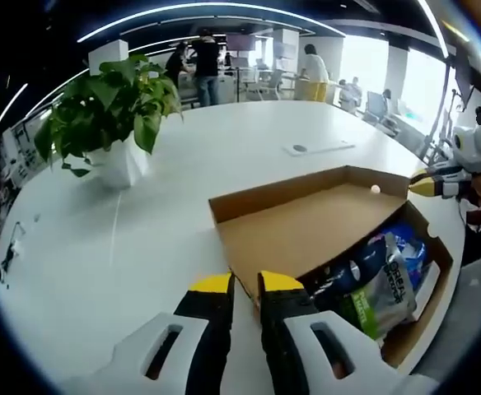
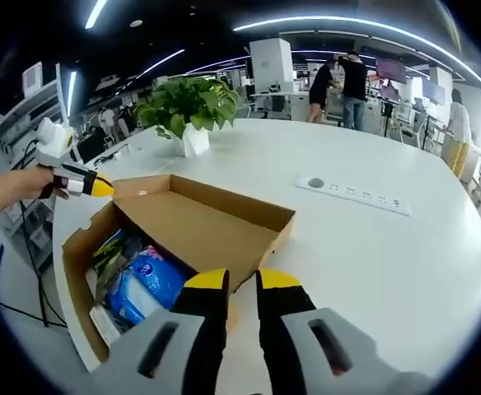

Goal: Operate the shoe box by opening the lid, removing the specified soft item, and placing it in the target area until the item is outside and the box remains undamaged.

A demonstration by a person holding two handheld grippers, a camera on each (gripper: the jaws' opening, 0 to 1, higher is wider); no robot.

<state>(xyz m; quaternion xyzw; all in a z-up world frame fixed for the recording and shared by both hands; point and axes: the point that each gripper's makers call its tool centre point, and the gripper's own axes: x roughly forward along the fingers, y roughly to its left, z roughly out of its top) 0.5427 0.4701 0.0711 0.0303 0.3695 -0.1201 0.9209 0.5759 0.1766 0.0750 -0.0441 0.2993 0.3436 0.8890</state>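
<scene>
A brown cardboard shoe box [image 1: 440,284] [image 2: 74,276] stands on the white table with its lid [image 1: 306,230] [image 2: 199,218] raised. Inside lie a blue soft pack [image 1: 405,255] [image 2: 146,284] and a green-printed packet [image 1: 364,304] [image 2: 109,247]. My left gripper [image 1: 245,288] has its yellow-tipped jaws close together on one corner of the lid; it also appears as the left gripper [image 2: 100,187] held by a hand. My right gripper [image 2: 240,284] is shut on the lid's opposite edge, and appears as the right gripper [image 1: 417,185] at the far lid corner.
A potted plant [image 1: 113,107] [image 2: 187,103] in a white pot stands on the big white table. A flush socket strip [image 1: 319,148] [image 2: 356,193] lies beyond the box. The box sits near the table's edge. People stand at desks far behind.
</scene>
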